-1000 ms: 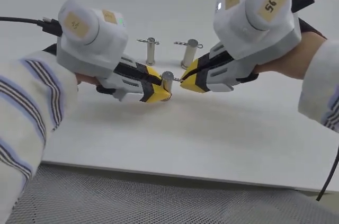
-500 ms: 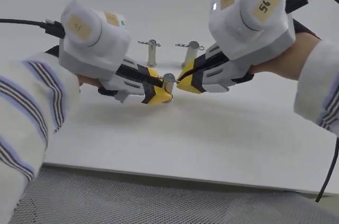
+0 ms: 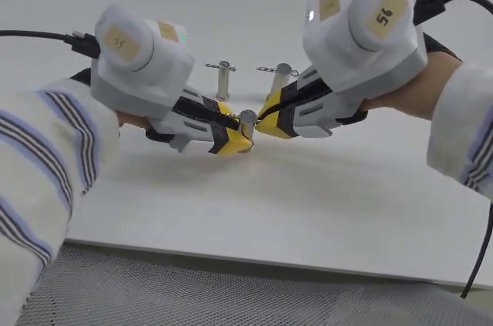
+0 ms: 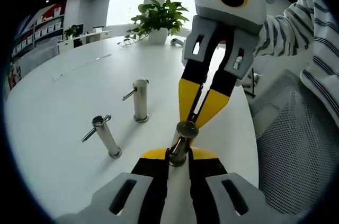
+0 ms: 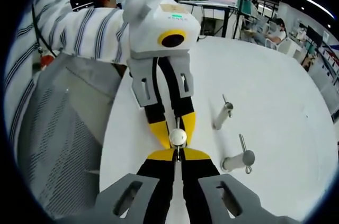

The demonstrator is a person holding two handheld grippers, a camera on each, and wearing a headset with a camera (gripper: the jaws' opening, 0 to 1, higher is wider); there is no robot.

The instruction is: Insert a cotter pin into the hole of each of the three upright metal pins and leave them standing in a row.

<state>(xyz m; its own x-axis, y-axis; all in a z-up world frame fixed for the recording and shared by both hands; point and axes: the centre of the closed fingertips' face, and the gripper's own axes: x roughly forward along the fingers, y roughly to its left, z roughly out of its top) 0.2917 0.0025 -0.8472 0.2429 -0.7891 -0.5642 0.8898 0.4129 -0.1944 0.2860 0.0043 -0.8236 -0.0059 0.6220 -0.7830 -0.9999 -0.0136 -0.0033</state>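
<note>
Steel upright pin is clamped in the left gripper. Its yellow tips sit tight on either side of the shaft just under the head, and the pin's base is on the white table.

Right gripper faces it head-on from the far side of that pin. Its jaws are pinched almost together on a thin cotter pin that pokes out past the tips and reaches the pin's head. Can't tell from any view whether the cotter is in the hole or just touching the head. The tips of the two grippers nearly meet, with the pin between them.

Other two uprights, in the left gripper view:
- Both stand beyond the left jaws and off to their left, well apart from the tips.
- Second pin is the nearer one, with second cotter sticking out sideways near its top.
- Third pin is farther out, with third cotter also crosswise near its top.

In the right gripper view the same two pins sit to the right of the right jaws, clear of them.
</note>
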